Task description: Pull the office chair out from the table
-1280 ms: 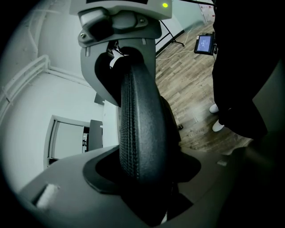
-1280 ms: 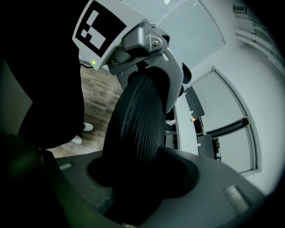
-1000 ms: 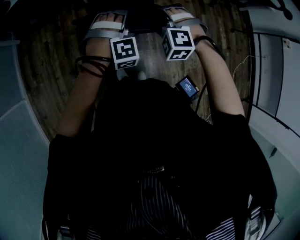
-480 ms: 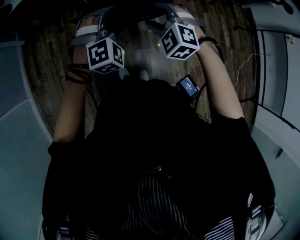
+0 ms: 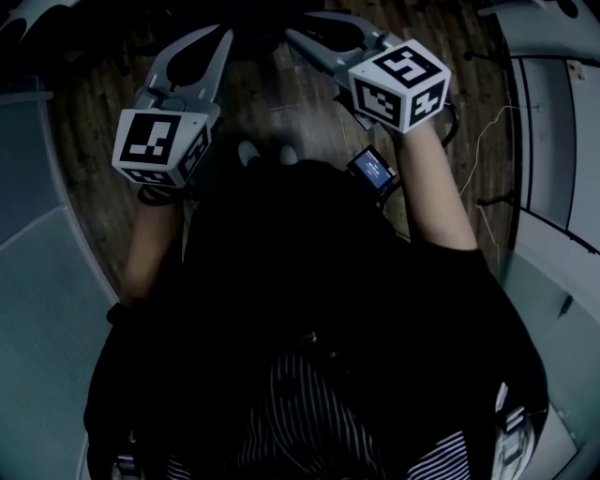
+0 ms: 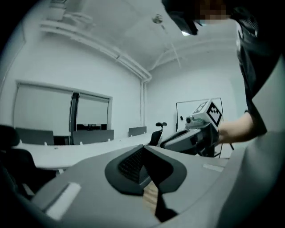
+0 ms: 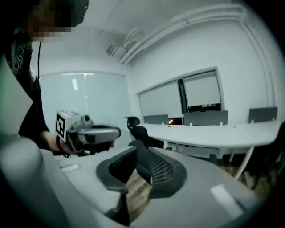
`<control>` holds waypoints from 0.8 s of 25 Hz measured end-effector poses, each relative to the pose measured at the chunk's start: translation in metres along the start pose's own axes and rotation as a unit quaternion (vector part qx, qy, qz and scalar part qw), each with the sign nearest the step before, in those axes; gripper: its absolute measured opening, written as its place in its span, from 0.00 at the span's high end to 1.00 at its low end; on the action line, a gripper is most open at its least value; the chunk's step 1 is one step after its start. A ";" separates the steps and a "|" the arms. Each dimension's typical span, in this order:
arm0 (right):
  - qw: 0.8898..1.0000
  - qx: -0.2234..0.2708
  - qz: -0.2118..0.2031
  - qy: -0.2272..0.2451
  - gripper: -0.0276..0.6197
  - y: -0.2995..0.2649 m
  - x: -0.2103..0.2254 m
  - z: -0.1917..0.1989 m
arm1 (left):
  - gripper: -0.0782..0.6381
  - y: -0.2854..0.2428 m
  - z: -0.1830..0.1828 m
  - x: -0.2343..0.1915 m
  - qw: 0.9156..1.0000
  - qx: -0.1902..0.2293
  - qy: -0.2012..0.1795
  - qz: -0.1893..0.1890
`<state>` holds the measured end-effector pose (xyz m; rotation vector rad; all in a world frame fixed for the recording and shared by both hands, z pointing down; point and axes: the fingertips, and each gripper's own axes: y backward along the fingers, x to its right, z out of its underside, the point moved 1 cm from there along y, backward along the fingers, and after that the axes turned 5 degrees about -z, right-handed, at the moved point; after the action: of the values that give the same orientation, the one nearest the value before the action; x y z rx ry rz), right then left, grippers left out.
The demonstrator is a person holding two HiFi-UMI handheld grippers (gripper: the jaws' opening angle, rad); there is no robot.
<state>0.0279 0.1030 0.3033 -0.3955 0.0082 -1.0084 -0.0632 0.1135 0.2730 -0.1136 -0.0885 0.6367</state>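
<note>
Both grippers are held up in front of the person, side by side and pointing nearly level. My left gripper (image 5: 223,37) (image 6: 144,149) is shut with nothing between its jaws. The jaws of my right gripper (image 5: 298,37) (image 7: 140,153) are closing, a narrow gap is left, and they hold nothing. Each gripper shows in the other's view: the right gripper (image 6: 164,143) and the left gripper (image 7: 116,132). A dark shape at the head view's top edge (image 5: 267,14) may be the office chair; it is too dark to tell. A black office chair (image 7: 139,131) (image 6: 156,132) stands at a long white table (image 7: 213,131) (image 6: 67,151).
Wooden floor (image 5: 103,122) lies below the grippers. White table edges curve along the left (image 5: 37,309) and right (image 5: 553,234) of the head view. A small lit device (image 5: 373,171) hangs at the person's front. Several grey chair backs (image 7: 205,118) line the table's far side.
Both grippers have come up off the dark shape at the top of the head view and rolled, their marker cubes swinging outward. They look larger and nearer to the camera.
</note>
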 end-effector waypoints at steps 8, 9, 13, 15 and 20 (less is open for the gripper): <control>0.983 0.102 -0.002 -0.155 0.95 0.023 0.000 -0.010 | 0.88 0.001 0.007 0.013 0.994 -0.008 0.106 0.013; 0.982 0.104 -0.001 -0.158 0.95 0.022 -0.002 -0.010 | 0.88 0.002 0.007 0.016 0.995 -0.009 0.101 0.018; 0.983 0.100 -0.013 -0.153 0.96 0.017 -0.018 -0.012 | 0.88 0.004 0.002 0.024 0.995 -0.008 0.092 0.033; 0.984 0.097 -0.020 -0.150 0.96 0.014 -0.025 -0.013 | 0.88 0.004 0.000 0.025 0.996 -0.006 0.088 0.034; 0.987 0.084 -0.031 -0.132 0.96 0.008 -0.036 -0.013 | 0.88 0.005 -0.003 0.023 0.996 -0.004 0.084 0.034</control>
<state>0.0127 0.1320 0.2822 -0.3742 -0.3275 -1.0030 -0.0469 0.1310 0.2704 -0.1788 0.0754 0.6925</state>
